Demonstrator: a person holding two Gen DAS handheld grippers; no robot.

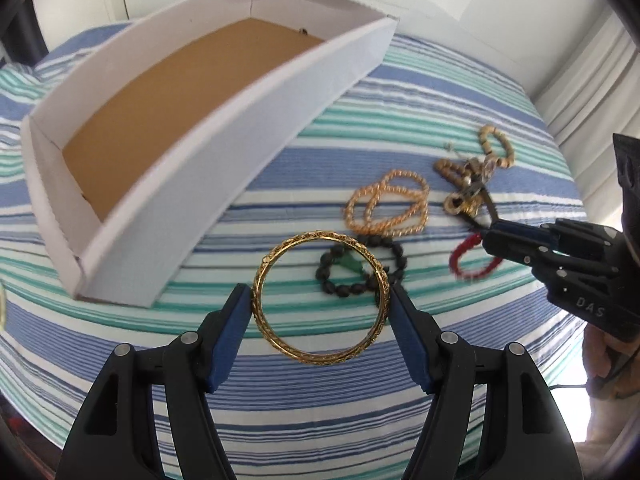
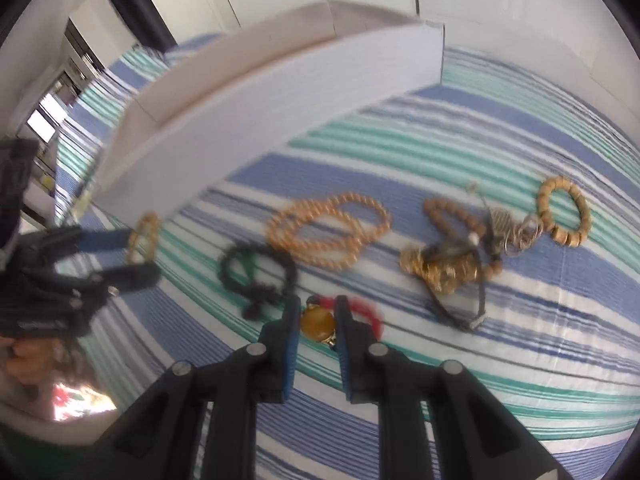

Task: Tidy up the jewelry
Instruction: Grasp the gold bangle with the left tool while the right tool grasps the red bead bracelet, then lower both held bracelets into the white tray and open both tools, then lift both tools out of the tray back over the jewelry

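In the left view, the left gripper (image 1: 322,300) is holding the gold bangle (image 1: 321,297) across wide jaws at bottom middle, needing the white box (image 1: 224,168) upper left next; in the right view, the right gripper (image 2: 318,322) is pinching the red bracelet's (image 2: 362,312) amber charm (image 2: 317,323) in nearly closed jaws, bottom middle.

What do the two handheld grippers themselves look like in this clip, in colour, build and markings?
Both match: the left gripper and right gripper have black plastic linkage arms with round silver pivot pins and flat blue pads on the fingers. The right gripper's black body shows pale raised letters reading DAS. No sleeve is visible.
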